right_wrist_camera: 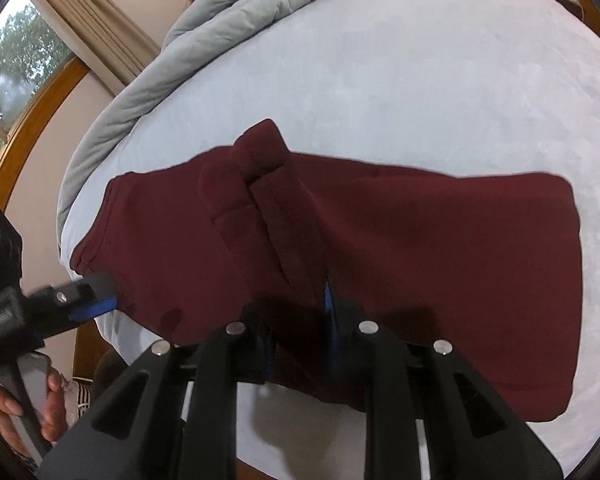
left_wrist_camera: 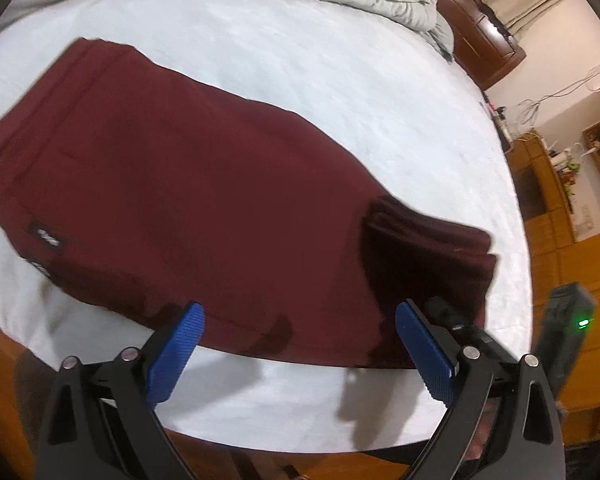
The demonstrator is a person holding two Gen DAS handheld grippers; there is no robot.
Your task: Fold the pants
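Pants (left_wrist_camera: 188, 184), dark red, lie spread on the pale bed sheet (left_wrist_camera: 340, 88), close to its near edge. Left gripper (left_wrist_camera: 300, 336) hangs over that near hem with its 2 blue pads (left_wrist_camera: 176, 356) wide apart, holding nothing; cloth sits just beyond the tips. Right gripper (right_wrist_camera: 300, 312) has its jaws pinched nearly together on a raised ridge of the fabric, where a cuffed leg end (right_wrist_camera: 256, 152) folds up over the rest. A grey quilt (right_wrist_camera: 204, 28) is bunched at the far side.
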